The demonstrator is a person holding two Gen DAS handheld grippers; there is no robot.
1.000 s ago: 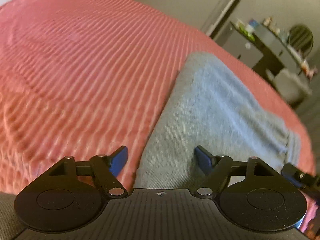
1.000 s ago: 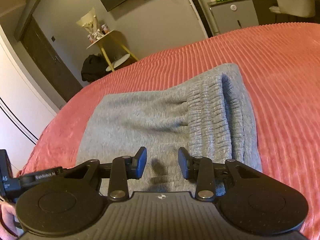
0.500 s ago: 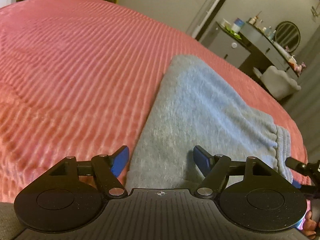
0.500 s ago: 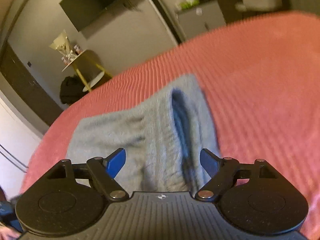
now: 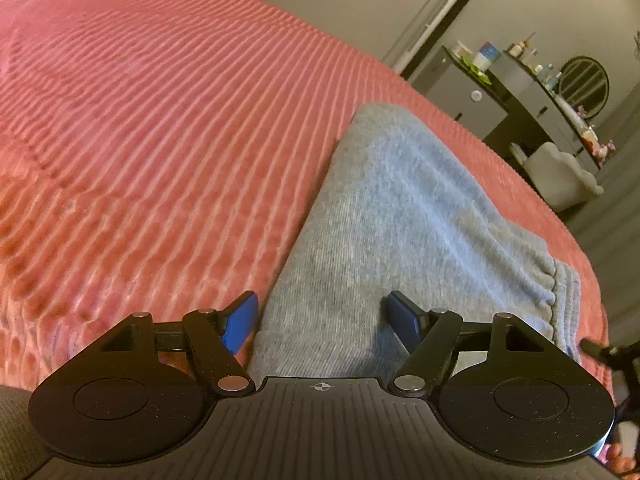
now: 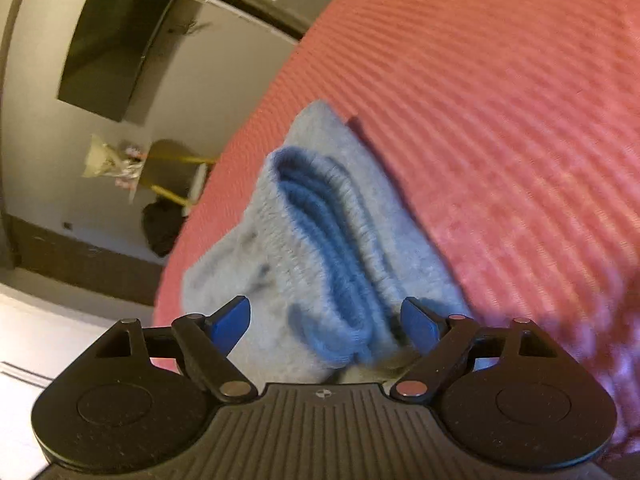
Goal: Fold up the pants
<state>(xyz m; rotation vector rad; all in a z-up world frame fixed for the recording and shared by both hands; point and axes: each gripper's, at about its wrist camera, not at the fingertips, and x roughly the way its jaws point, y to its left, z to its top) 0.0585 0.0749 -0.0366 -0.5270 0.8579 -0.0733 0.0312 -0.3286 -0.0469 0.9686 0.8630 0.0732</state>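
Lying folded on the bed (image 5: pixel 160 128), the grey pants (image 5: pixel 400 216) sit on the ribbed coral-pink cover with their gathered waistband (image 6: pixel 328 248) turned toward the right-hand tool. From the left wrist view the cloth runs as a long smooth panel away from the camera, its elastic end bunched near the right edge of the picture. The left tongs (image 5: pixel 324 316) are spread wide above the near end of that panel, one blue pad over the bedcover beside the fabric edge, the other over the cloth; neither presses on it. The right tongs (image 6: pixel 326 320) are also spread wide, tilted to one side, with the stacked waistband layers between the blue pads but not squeezed by them. That view is blurred, so whether a pad brushes the cloth I cannot tell. Beyond the bed stand a wall-mounted television (image 6: pixel 108 40) and a dark dresser (image 5: pixel 516 92) crowded with bottles.
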